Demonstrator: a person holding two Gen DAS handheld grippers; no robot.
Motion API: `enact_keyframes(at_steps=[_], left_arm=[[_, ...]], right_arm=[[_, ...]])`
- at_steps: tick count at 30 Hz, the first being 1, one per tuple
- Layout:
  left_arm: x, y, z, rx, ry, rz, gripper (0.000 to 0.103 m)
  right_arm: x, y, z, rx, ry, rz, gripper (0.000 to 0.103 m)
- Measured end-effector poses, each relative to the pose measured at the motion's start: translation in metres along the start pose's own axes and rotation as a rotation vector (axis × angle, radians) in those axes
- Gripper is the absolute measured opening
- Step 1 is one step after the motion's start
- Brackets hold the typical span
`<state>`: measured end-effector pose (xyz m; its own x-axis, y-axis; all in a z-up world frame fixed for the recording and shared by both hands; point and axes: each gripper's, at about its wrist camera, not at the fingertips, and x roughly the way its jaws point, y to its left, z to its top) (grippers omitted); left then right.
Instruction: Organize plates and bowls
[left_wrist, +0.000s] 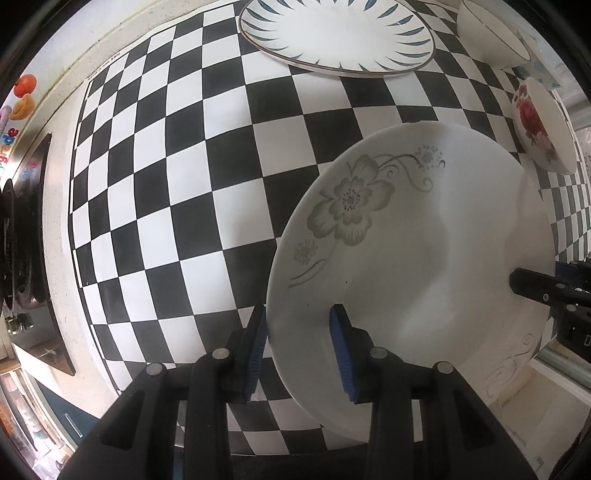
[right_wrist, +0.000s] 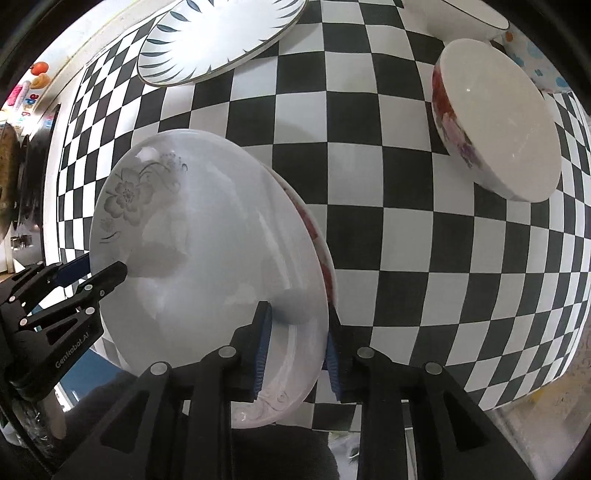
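Your left gripper (left_wrist: 299, 347) and right gripper (right_wrist: 295, 350) each pinch the grey-flowered plate's (left_wrist: 424, 236) rim, at 9 and 3 o'clock, above the checkered mat (left_wrist: 177, 177).

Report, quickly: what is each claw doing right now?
Left claw: shut on the rim of the grey-flower plate.
Right claw: straddles the same plate's rim; whether it grips cannot be told.
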<state>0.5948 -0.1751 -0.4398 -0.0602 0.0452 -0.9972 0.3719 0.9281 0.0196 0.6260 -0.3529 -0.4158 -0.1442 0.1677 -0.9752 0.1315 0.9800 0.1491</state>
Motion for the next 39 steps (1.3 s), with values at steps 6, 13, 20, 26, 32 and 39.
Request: enact_keyframes(at_steps=[6,13,20,26,32,39], left_arm=[[0.003,0.004,-0.022,0.009,0.002,-0.004,0.032],[0.001,0.015,-0.03,0.001,0.002,-0.031,0.032],[0.001,0.032,-0.031,0.0,0.011,-0.05,0.032],[0.0,0.03,-0.034,0.008,0.01,-0.058,0.032],[-0.014,0.032,-0.036,-0.007,-0.013,-0.07,0.032],[-0.064,0.057,-0.01,-0.088,-0.154,-0.074,0.032]], right_arm=[[0.004,0.008,-0.002,0.024,0.032,-0.007,0.031],[0.009,0.003,-0.001,0.076,0.053,0.068,0.031],[0.018,-0.011,-0.01,0.145,0.086,0.151,0.031],[0.021,-0.021,-0.013,0.153,0.102,0.142,0.031],[0.018,-0.013,-0.015,0.113,0.101,0.11,0.031],[-0.029,0.002,0.002,0.055,-0.031,0.096,0.041]])
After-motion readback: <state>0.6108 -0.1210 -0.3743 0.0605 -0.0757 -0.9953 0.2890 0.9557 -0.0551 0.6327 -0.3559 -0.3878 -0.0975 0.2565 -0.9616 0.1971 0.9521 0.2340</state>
